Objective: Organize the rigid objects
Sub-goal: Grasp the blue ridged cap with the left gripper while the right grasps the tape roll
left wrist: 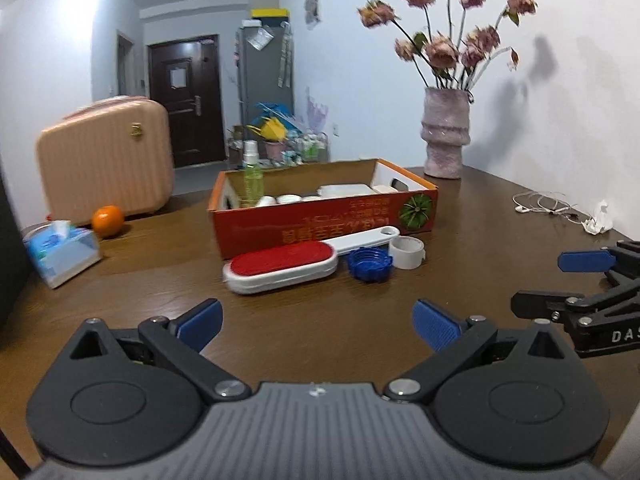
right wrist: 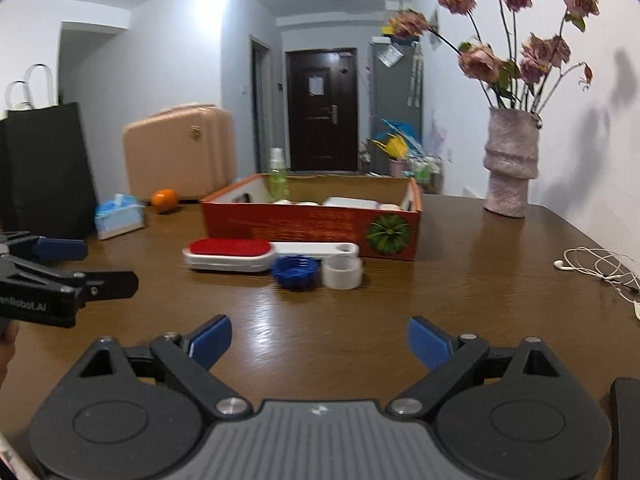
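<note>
Both hand-held grippers hang low over the brown wooden surface [right wrist: 460, 248], empty: the left hand-held gripper [left wrist: 318, 322] and the right hand-held gripper [right wrist: 320, 340] each have their blue-padded fingers spread wide. Beyond them, three loose things lie against the front wall of an orange box [right wrist: 312, 226]. A lint brush [right wrist: 240, 254] with a red pad and a white handle lies flat along that wall. A blue ribbed cap [right wrist: 295, 270] sits just in front of the handle, and a white tape roll [right wrist: 343, 272] stands just beside the cap on its right.

Inside the open box are a green spray bottle [right wrist: 278, 178], upright at the back left, several white round lids [right wrist: 296, 203] and a white flat case [right wrist: 352, 202]. Its front wall bears upside-down white print, too blurred to read, and a green round picture at the right end. "DAS" shows on the right hand-held gripper in the left wrist view; the left one reads "nRobot.AI".

Further out stand a pink vase [right wrist: 510, 162] of dried roses, white earphones [right wrist: 600, 264], a tissue pack [right wrist: 120, 216], an orange [right wrist: 164, 200] and a pink suitcase [right wrist: 178, 152].
</note>
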A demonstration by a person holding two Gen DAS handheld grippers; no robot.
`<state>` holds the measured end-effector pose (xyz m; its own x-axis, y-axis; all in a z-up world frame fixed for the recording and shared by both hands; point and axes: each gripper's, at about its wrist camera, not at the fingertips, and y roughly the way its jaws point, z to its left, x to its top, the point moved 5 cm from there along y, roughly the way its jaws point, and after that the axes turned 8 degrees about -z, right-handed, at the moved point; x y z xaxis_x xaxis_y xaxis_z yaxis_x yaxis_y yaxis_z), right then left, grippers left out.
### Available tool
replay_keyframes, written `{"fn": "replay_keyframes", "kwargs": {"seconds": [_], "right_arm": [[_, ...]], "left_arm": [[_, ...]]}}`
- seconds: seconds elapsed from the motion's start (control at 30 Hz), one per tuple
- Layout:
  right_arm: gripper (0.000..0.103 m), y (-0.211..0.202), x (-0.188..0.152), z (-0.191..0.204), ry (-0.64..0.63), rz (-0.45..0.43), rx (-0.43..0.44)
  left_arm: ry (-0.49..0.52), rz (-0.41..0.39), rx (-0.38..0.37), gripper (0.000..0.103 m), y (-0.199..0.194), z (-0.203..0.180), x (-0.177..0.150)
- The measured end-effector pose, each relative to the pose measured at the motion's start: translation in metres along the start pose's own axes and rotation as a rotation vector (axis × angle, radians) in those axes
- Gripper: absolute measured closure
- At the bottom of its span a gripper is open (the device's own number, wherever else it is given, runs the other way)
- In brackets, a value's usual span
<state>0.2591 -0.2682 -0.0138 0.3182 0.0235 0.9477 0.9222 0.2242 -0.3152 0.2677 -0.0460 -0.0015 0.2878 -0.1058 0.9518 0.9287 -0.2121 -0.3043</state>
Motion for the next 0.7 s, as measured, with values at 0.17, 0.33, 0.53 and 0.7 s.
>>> {"fn": "replay_keyframes", "kwargs": {"seconds": [0.17,0.33,0.53,0.7], "right_arm": [[0.014,0.054,0.011,-0.026,0.056,0.021,-0.026],[0.021,0.115,0.028,-0.041,0.068,0.039,-0.006],[0.038,0.177,0.027,-0.047,0.103,0.106,0.028],[0.054,0.191,0.02,-0.043,0.11,0.128,0.07]], "left_arm": [[0.027,0.061,-0.081,0.0,0.061,-0.013,0.008],[0.074,0.124,-0.163,0.004,0.128,-0.031,0.011],[0.138,0.16,-0.198,0.016,0.184,-0.05,0.005],[0.169,0.14,-0.197,0.044,0.205,-0.054,0.003]]}}
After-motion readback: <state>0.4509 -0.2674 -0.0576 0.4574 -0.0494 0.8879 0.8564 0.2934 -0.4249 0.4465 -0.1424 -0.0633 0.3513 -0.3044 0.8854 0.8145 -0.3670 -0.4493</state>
